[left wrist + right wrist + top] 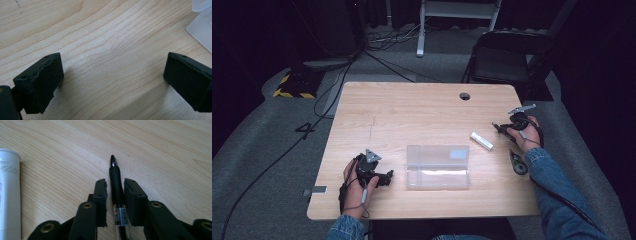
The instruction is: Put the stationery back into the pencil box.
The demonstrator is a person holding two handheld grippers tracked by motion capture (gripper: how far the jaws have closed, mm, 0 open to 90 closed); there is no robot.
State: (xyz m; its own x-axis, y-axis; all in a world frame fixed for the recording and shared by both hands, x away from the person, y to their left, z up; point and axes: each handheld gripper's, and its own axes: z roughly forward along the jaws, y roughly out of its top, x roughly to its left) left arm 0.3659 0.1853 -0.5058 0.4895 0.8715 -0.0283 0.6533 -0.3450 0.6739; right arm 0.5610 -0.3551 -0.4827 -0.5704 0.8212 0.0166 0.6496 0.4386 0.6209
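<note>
Your left gripper (382, 178), nearest you at the table's (422, 105) near-left, is resting with its jaws standing wide apart and nothing but bare wood showing between them; a corner of the clear box (201, 27) is showing at the upper right of the left gripper view. That box (438, 166) is lying open mid-table, just beside the left gripper. Your right gripper (115, 188) is working at the table's right edge, its jaws drawn nearly together around a black pen (115, 173); the pads are flanking the pen's rubber grip closely, the tip is poking out past them, and the pen is lying on the wood. A white tube (8, 192) is lying just beside it, between the right gripper (498, 127) and the box.
</note>
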